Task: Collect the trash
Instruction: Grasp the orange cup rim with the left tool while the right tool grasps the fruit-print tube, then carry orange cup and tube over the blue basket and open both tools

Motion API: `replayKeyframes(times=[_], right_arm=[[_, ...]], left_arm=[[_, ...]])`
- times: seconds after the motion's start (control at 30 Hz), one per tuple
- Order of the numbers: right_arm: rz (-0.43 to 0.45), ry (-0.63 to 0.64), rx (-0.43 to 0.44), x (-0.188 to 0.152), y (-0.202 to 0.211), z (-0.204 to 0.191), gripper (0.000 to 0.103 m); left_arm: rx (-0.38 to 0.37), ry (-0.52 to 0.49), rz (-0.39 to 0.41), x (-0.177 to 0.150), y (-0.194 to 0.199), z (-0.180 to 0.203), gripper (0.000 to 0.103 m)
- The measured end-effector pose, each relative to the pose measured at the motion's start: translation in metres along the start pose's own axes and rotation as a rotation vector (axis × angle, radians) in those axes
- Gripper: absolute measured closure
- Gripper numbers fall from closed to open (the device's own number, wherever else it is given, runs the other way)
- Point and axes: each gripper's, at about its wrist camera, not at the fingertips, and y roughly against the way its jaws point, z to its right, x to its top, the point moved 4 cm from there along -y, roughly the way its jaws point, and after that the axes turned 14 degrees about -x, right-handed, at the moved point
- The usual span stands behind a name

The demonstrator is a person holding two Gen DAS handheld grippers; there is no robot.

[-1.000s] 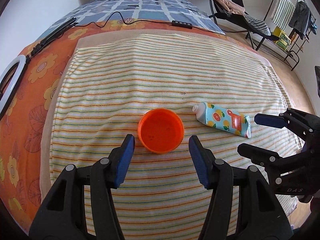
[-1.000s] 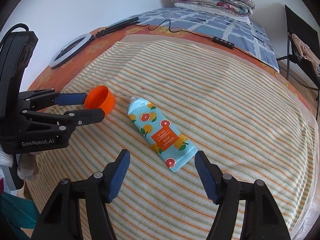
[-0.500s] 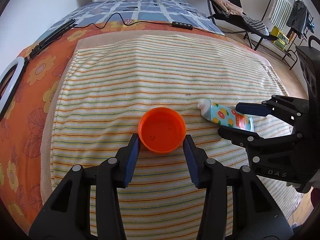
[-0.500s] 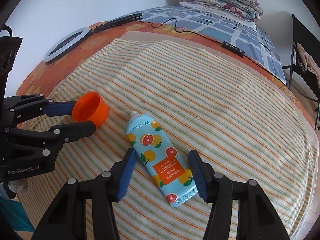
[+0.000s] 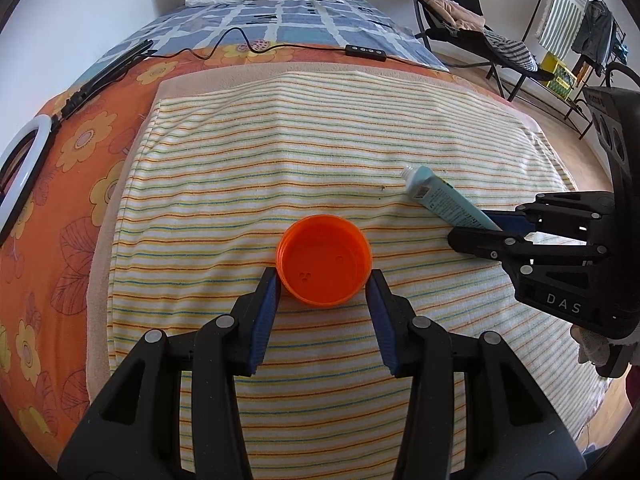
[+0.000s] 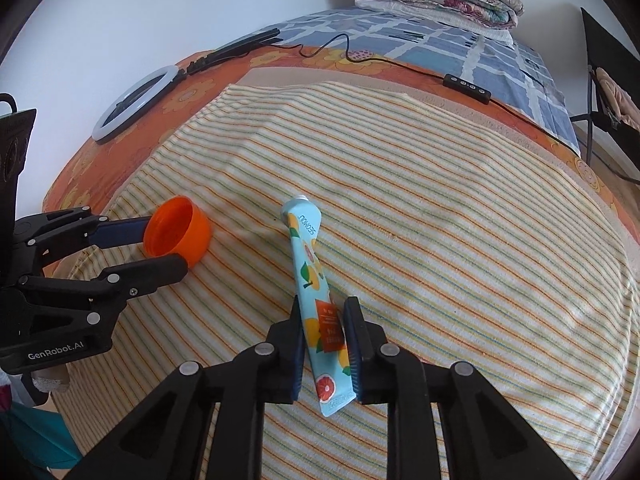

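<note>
Where right gripper point(image 6: 324, 312) clamps, tube point(image 6: 310, 276) sides hidden, crimp cropped

Tube point(image 5: 444, 201) tail (behind right tool point(image 5: 486, 226))

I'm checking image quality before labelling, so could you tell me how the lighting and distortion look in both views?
Left wrist view: even daylight, soft shadows, sharp orange cap, strong fisheye bending of the striped towel. Right wrist view: equally bright, no glare, tube in focus, dark vignette in the corners.

Orange cap point(image 5: 324, 266) open side up, pinched between left jaws; fruit-print tube point(image 6: 318, 312) on edge between right jaws, seemingly gripped.
</note>
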Motion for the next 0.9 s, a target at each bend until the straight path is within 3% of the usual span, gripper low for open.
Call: replayKeyframes(times=[0.13,0.37,0.9], right_arm=[[0.018,-0.023,-0.019,0.006,0.001,0.000,0.074],[0.044,-0.054,0.000,0.009,0.007,-0.001,0.097],[0.092,-0.034,-0.020,-0.013,0.060,-0.020,0.099]], left_arm=[[-0.002,-0.002,0.000,-0.001,0.001,0.001,0.058],[0.001,-0.009,0.003,-0.002,0.003,0.002,0.058],[0.026,-0.057,0.027,-0.016,0.045,0.020,0.058]])
